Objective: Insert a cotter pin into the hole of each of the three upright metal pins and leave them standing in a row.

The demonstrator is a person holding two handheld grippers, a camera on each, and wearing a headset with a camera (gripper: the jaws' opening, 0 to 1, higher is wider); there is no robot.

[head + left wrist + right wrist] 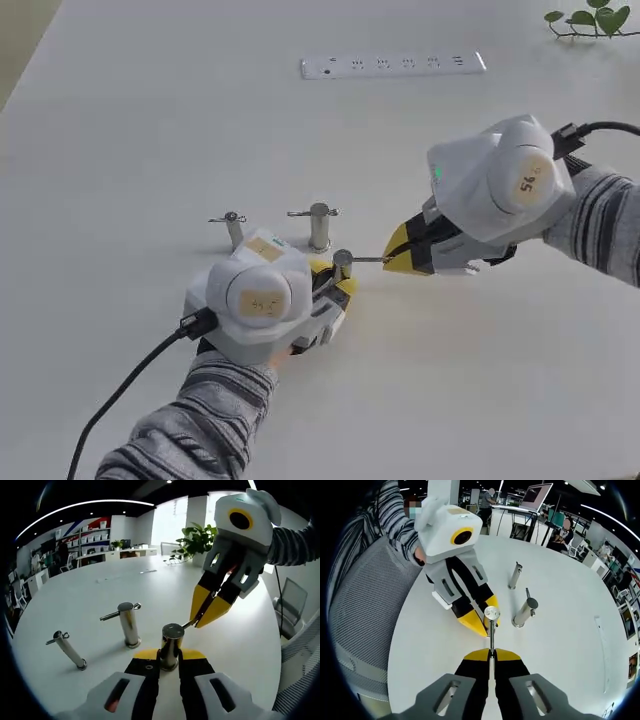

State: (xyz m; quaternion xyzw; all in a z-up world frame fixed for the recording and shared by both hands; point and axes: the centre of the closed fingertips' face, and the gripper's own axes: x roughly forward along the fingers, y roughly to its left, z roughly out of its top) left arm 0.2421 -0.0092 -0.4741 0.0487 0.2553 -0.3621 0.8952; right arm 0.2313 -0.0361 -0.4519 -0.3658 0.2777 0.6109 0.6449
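Note:
Three metal pins stand on the white table (150, 150). The far-left pin (234, 228) and the middle pin (319, 225) each carry a cotter pin through the top. My left gripper (340, 285) is shut on the lower shaft of the third pin (171, 640), holding it upright. My right gripper (491, 654) is shut on a thin cotter pin (491, 636), whose tip reaches the third pin's head (492, 613) from the right. In the left gripper view the right gripper (199, 622) comes in from the upper right, with the cotter pin (187, 625) touching the pin's top.
A white power strip (392, 65) lies at the table's far side, and a green plant (595, 20) sits at the far right corner. A black cable (130, 385) trails from the left gripper toward the near edge. Office desks and people stand beyond the table.

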